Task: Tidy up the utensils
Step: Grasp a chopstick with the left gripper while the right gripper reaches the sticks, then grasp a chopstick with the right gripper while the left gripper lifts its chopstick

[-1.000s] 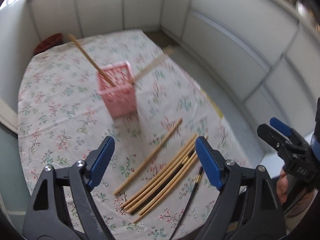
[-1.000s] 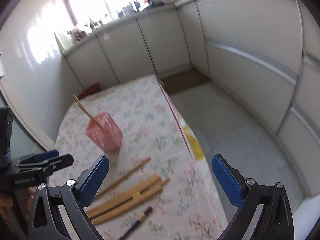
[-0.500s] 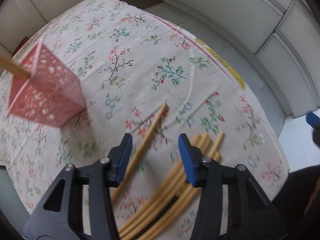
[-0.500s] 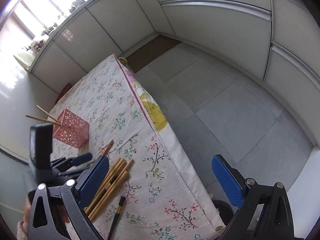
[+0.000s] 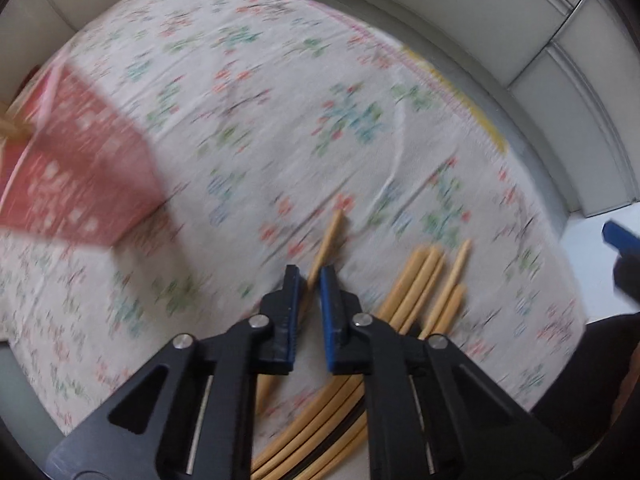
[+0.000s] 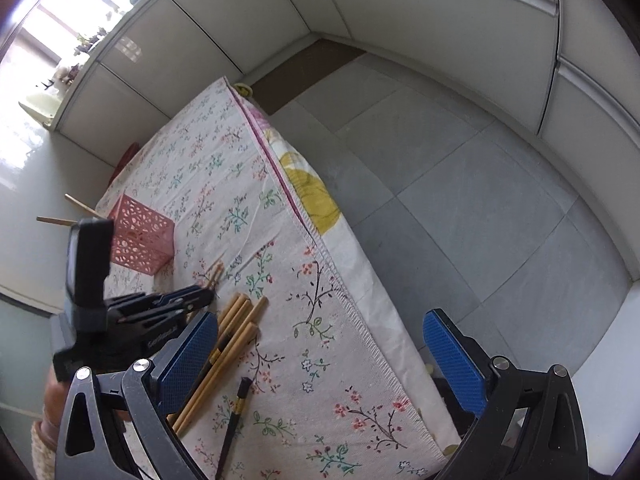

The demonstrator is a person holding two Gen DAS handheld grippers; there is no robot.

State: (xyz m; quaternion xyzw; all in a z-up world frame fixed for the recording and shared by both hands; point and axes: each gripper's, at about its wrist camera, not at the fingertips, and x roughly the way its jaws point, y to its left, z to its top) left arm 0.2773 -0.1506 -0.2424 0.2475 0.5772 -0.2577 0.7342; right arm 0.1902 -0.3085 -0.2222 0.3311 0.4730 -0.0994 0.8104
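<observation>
- Left gripper (image 5: 309,276) low over the worktop (image 5: 280,100), jaws narrowed to a slim gap around the single wooden chopstick (image 5: 330,236) that lies apart from the rest; whether the pads already bite the wood cannot be told (motion blur in the left wrist view).
- Best to finish the squeeze squarely across the stick, pads flat on both sides, so that it does not roll or pivot out on the lift.
- Worth a straight, slow lift: the bundle of chopsticks (image 5: 420,280) lies just beside the jaws on the right, and a sideways drag would likely scatter it.
- Grip seems to sit near the stick's middle; a tilt to near upright before the drop should help the tip find the opening.
- Pink basket (image 6: 140,236) stands further along the floral cloth, well apart from the pile, with two sticks (image 6: 80,204) already leaning out of it (a fair target, though light enough to tip if knocked).
- Right gripper (image 6: 320,356) off to the side past the worktop's edge, jaws wide apart and holding nothing; dark chopstick (image 6: 236,412) lies near it, untouched.
</observation>
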